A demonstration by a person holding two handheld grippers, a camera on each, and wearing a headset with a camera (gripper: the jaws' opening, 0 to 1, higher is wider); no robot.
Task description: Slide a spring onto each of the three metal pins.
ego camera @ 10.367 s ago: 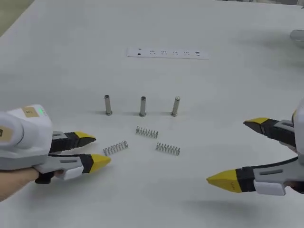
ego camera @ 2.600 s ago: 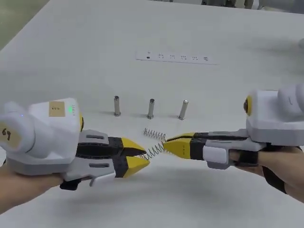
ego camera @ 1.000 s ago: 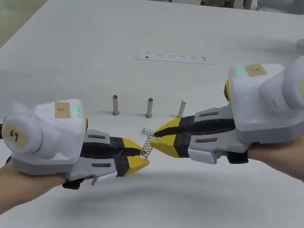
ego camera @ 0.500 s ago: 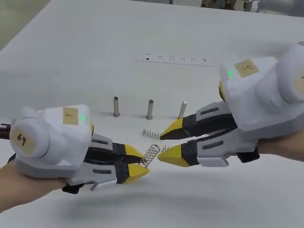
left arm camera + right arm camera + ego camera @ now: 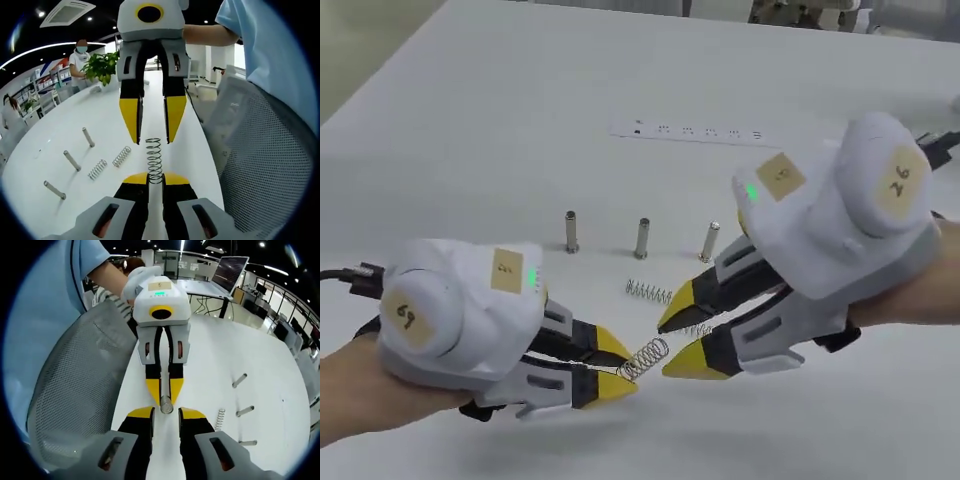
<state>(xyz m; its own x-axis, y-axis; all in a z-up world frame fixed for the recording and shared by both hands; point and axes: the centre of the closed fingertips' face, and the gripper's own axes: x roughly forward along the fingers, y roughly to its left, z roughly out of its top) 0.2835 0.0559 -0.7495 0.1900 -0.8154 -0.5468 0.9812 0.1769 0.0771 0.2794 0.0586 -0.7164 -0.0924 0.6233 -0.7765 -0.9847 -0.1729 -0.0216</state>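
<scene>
The left gripper (image 5: 625, 370) is low at the left in the head view. A hand holds it with the jaws pointing right and a little away from the person. Its jaws are almost together and pinch one end of a spring (image 5: 646, 357). The right gripper (image 5: 670, 346) comes in from the right side, tilted down and pointing left, so the two grippers face each other tip to tip. Its jaws stand moderately apart and grip nothing.

The spring is in the air above the white table (image 5: 500, 120), on the person's side of the three metal pins (image 5: 642, 238). Its long axis follows the left gripper's jaws and points straight at the right gripper. In the left gripper view its free end reaches the gap between the right jaws, apart from both of them. The pins stand upright in a row, and all of them are bare. A loose spring (image 5: 121, 156) and another loose spring (image 5: 97, 169) lie flat on the table near the pins.
</scene>
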